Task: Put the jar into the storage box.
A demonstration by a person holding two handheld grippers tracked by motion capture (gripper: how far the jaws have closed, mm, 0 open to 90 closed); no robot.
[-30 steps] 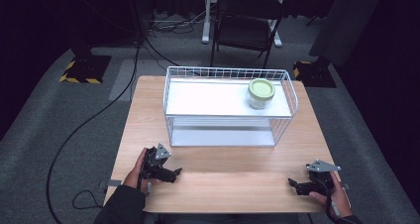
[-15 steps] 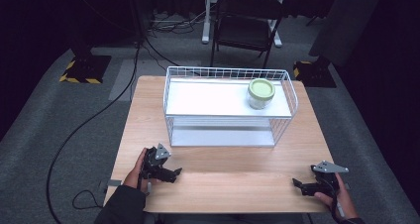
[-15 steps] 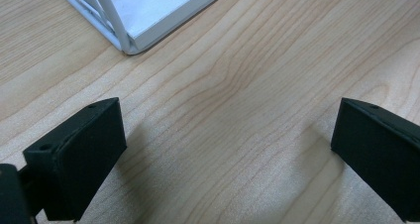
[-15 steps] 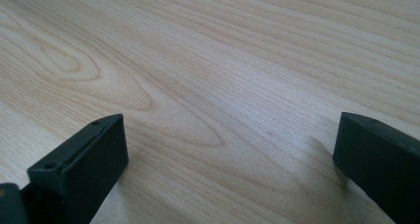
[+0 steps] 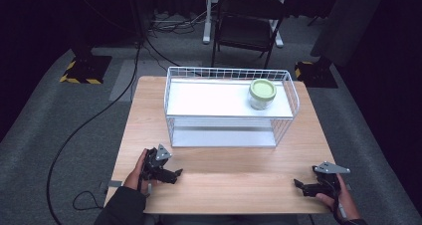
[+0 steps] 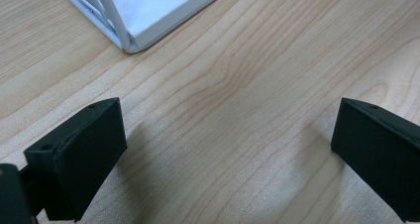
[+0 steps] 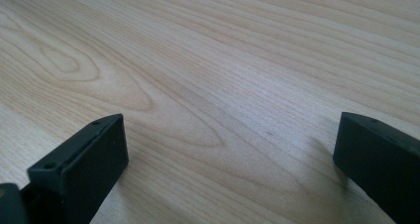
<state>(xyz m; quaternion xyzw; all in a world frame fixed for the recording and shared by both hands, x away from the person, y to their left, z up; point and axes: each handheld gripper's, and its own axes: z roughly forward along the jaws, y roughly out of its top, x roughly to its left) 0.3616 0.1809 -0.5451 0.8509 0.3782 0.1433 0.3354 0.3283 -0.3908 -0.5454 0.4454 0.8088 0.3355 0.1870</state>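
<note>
A: Lower left of the high view: left gripper low over the tabletop, fingers spread wide, nothing between them. Its own view catches a corner of the white wire rack at upper left of frame, with bare wood between.

B: Lower right of the high view: right gripper near the tabletop's edge, fingers likewise spread and empty. Its view looks onto plain wood grain.

A: Nearest object of interest is the jar, upper right of centre, standing upright on the rack's top shelf, close to the rack's right end. Well apart from both grippers.

B: Handling estimate: clear body, pale green lid. Looks rigid; glass or hard plastic, cannot tell which. Contents not discernible, so weight unknown; I'd assume light to moderate.

A: Smooth wall, so likely slippery. If glass, it is breakable; a knock against the wire rim is the risk.

B: Suggested hold: across the body just below the lid, fingers on opposite sides, approaching from above, since the rim wires stand around the shelf. Gripping the lid alone is a poorer choice; it might be loose.

A: Right gripper is on the jar's side of the frame, so probably the better candidate.
</note>
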